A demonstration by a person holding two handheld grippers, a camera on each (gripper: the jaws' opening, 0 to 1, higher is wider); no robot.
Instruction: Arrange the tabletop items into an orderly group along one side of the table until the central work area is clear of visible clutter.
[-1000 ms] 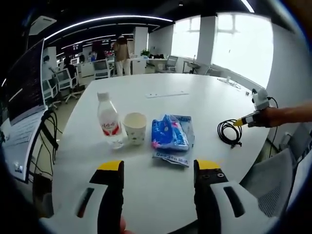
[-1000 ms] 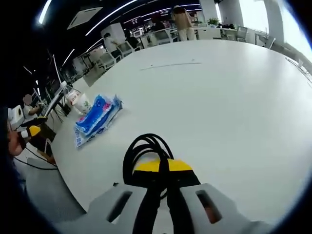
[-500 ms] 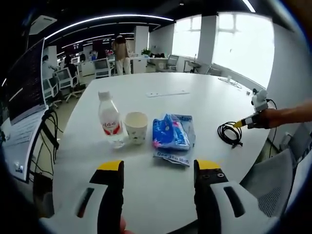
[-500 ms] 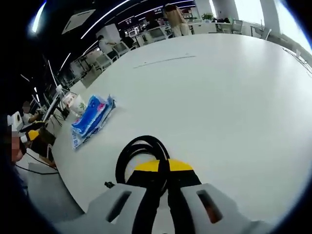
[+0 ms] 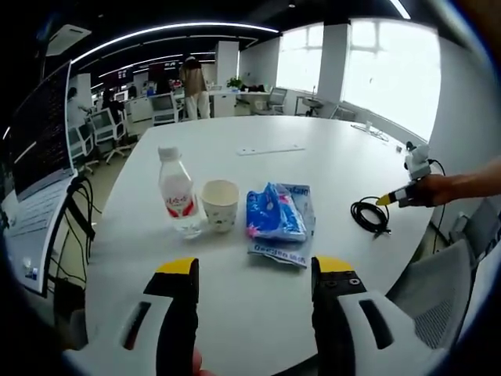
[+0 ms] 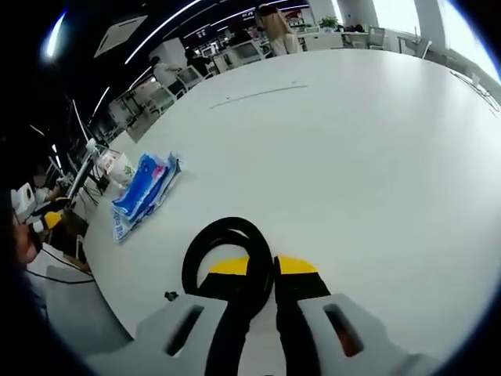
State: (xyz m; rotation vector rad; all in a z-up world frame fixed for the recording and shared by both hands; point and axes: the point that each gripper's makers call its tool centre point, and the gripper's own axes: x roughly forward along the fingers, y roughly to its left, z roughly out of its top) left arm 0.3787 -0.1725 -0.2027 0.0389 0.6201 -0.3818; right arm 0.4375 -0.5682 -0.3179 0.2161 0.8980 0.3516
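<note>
Near the table [image 6: 376,141] edge, the coiled cable [image 6: 223,251] was pinched in the closed right claw [image 6: 262,270], left claw [image 5: 254,270] gaped empty; cable best dragged low beside the blue packet [image 5: 275,215].

Around my white worktop [image 5: 329,157] lies an open-plan office. Beyond its far edge stand rows of desks [image 5: 235,100] with office chairs [image 5: 102,125]. Large bright windows [image 5: 387,70] run along the wall to the right of the worktop, split by white pillars [image 5: 332,59]. Curved light strips [image 5: 156,35] cross the dark ceiling above. A grey chair [image 5: 438,301] sits at its near right corner.
</note>
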